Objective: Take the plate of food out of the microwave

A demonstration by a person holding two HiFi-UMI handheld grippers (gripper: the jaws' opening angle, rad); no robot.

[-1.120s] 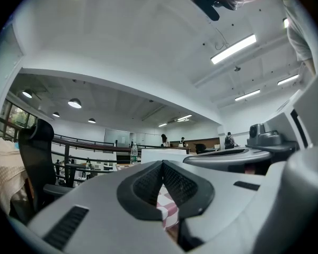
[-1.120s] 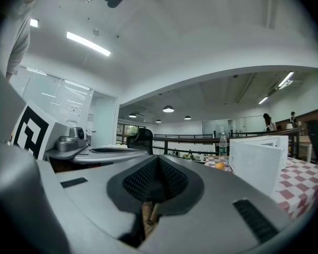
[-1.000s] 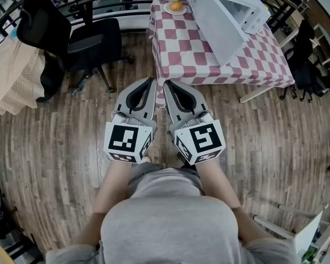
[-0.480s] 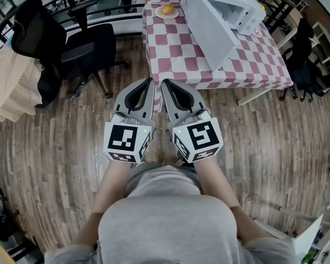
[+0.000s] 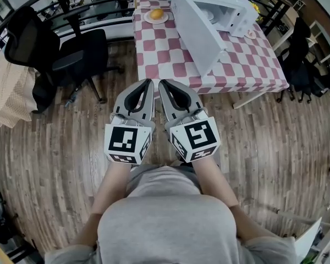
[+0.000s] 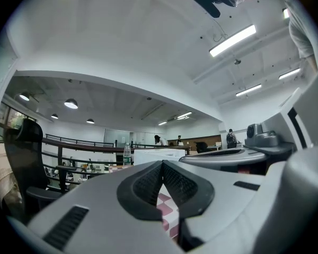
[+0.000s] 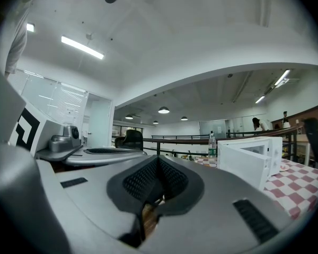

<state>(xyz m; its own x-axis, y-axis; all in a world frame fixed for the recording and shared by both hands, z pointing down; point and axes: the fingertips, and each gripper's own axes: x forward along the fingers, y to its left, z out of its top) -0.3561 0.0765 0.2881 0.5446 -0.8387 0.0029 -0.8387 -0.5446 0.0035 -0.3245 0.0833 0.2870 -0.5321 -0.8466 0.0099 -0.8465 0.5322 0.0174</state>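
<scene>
A white microwave (image 5: 209,15) stands on the checked table (image 5: 170,56) with its door swung open toward me. What sits in its cavity is too small to make out. A white plate with an orange piece of food (image 5: 156,15) rests on the cloth left of the microwave. My left gripper (image 5: 148,83) and right gripper (image 5: 164,84) hover side by side over the wooden floor, short of the table's near edge. Both are shut and hold nothing. The microwave (image 7: 252,160) also shows in the right gripper view, past the shut right gripper (image 7: 158,161). The left gripper (image 6: 162,166) has its pads pressed together.
A black office chair (image 5: 71,59) stands left of the table, with a beige cloth (image 5: 8,95) further left. Dark chairs and frames (image 5: 302,65) crowd the table's right side. A water bottle (image 7: 212,144) stands at the table's far end. A railing runs behind.
The table, microwave and plate have shifted lower and leftward in the head view as I came closer. Both grippers stay shut, side by side, in the same pose.
</scene>
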